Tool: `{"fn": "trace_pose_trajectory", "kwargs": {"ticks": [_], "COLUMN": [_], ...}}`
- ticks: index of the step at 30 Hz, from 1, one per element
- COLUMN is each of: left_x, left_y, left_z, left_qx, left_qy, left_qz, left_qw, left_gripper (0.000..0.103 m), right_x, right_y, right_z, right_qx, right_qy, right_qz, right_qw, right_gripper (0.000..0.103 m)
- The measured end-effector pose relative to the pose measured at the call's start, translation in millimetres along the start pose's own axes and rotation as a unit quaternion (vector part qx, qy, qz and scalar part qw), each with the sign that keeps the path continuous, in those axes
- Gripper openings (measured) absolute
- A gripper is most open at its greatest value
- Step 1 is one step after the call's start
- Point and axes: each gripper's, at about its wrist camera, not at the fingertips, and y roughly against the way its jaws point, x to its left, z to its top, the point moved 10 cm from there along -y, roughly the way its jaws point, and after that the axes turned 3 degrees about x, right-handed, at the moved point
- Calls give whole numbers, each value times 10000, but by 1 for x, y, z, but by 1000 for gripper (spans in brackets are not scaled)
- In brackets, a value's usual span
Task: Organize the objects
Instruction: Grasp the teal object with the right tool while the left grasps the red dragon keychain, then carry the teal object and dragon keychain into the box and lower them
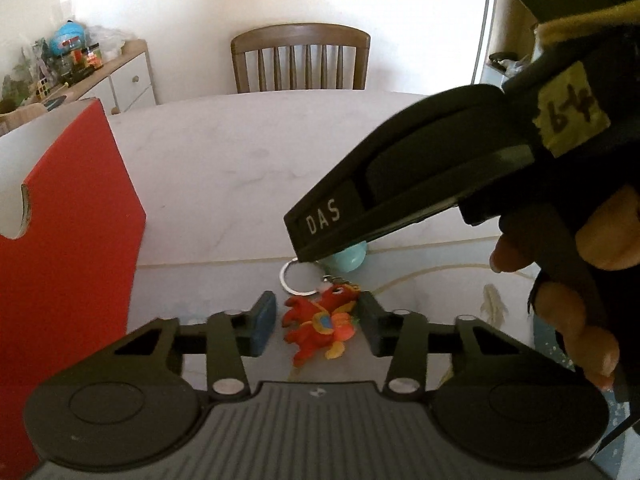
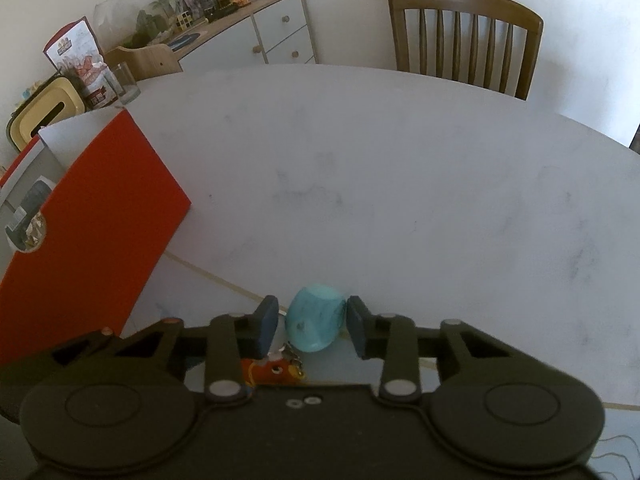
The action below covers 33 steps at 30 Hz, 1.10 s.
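On the pale table (image 2: pixel 400 184), near its front edge, a red plush keychain (image 1: pixel 320 322) lies flat between the spread fingers of the left gripper (image 1: pixel 316 326), its metal ring (image 1: pixel 298 278) pointing away toward a small turquoise object (image 2: pixel 316 322). That turquoise piece sits between the pads of the right gripper (image 2: pixel 312 324), whose jaws stand apart: the right pad looks to be touching or nearly touching it, the left pad is clearly off it, so nothing is pinched yet. The toy looks light and soft and should squash under the pads, so the surest hold is across its thick middle; the ring and chain are thin, hard and likely slippery, and would swing loose. The turquoise object appears smooth, rounded and rigid, perhaps a die-like block, though the fisheye blur makes its exact form uncertain; it may roll or squirt out unless it is closed on squarely across its flatter faces. A red box (image 2: pixel 92 216) stands open at the left, a likely place for both.
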Motion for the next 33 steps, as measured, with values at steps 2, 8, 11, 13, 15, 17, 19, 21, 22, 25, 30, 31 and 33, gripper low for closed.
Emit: {"fn": "trace_pose_trajectory", "kwargs": {"ticks": [2, 8, 11, 13, 15, 17, 19, 21, 22, 25, 30, 31, 33], "left_x": [-1, -1, -1, 0, 3, 4, 8, 10, 11, 13, 19, 20, 23], "left_y": [-1, 3, 8, 11, 16, 22, 25, 33, 36, 47, 72, 77, 86], "left_z": [0, 1, 1, 3, 4, 4, 9, 11, 13, 18, 23, 25, 28], "left_qx": [23, 26, 10, 23, 6, -17, -41, -70, -78, -127, -200, -217, -247], "left_qy": [-5, 31, -19, -3, 43, 65, 82, 114, 117, 74, 99, 90, 50], "left_qz": [-8, -87, -61, -42, -47, -56, -58, -74, -92, -162, -314, -331, -374], "left_qw": [10000, 10000, 10000, 10000, 10000, 10000, 9999, 9999, 9999, 9998, 9993, 9992, 9990], "left_gripper": [40, 38, 38, 38, 38, 38, 38, 38, 38, 38, 38, 38, 38], "right_x": [-1, -5, -9, -13, -16, -19, -22, -23, -23, -24, -16, -13, -7], "right_y": [1, 9, 19, 28, 38, 48, 58, 69, 74, 90, 115, 119, 129], "right_z": [1, 2, 3, 1, -1, -5, -9, -14, -16, -23, -36, -38, -41], "right_qx": [-16, -161, -243, -289, -334, -366, -396, -440, -460, -553, -668, -688, -732], "right_qy": [-9, -93, -190, -224, -241, -278, -328, -389, -424, -532, -637, -650, -676], "right_qz": [-6, -34, -11, 7, -5, -24, -48, -55, -54, -134, -123, -124, -122], "right_qw": [10000, 9998, 9995, 9993, 9992, 9989, 9987, 9983, 9980, 9970, 9957, 9954, 9949], "right_gripper": [31, 30, 30, 30, 30, 30, 30, 30, 30, 30, 30, 30, 30]}}
